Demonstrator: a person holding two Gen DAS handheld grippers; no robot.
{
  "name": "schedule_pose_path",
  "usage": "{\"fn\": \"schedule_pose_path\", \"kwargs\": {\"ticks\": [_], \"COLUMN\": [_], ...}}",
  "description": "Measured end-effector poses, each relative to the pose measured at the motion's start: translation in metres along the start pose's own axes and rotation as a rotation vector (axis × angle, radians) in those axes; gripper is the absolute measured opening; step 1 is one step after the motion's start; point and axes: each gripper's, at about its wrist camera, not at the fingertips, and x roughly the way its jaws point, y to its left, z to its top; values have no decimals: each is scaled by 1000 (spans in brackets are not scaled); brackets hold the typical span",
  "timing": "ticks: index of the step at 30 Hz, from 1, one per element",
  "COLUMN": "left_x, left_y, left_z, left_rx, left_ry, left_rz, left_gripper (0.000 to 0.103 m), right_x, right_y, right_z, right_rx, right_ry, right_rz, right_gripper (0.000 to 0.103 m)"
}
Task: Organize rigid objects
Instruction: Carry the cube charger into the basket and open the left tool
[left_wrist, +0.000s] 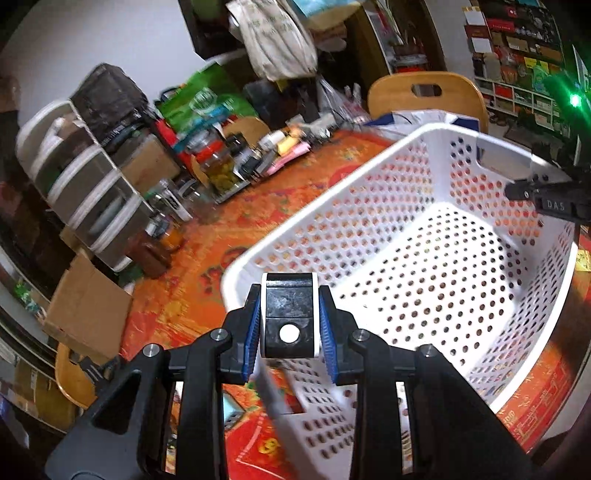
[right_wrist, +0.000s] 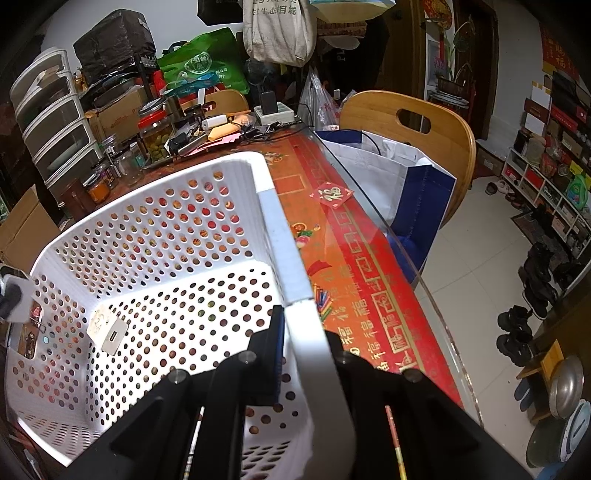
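Left gripper (left_wrist: 290, 321) holds black device (left_wrist: 289, 314) lengthwise over basket (left_wrist: 369, 229).

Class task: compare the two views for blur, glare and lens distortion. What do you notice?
Left wrist view: the shelves and jars smear with motion blur, and a green light flares. Right wrist view: sharper, the basket rim bows from fisheye distortion, and the glass table edge catches light.

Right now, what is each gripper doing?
Left gripper: closed on a small black and white device.
Right gripper: closed on the white basket's rim.
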Motion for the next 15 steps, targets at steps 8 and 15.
{"fn": "schedule_pose_path", "kwargs": {"ticks": [8,15], "left_x": [21,43], "left_y": [-25,-27], "left_z": [-4,-8], "left_rx": [61,48], "left_ry": [70,152], "left_rz": [-9,-44], "left_gripper": [26,27], "right_x": [0,0], "right_y": [0,0], "right_z": [1,1], "right_rx": [2,4], "right_ry": [-2,-3], "right_rz": [10,14], "right_gripper": [10,10]}}
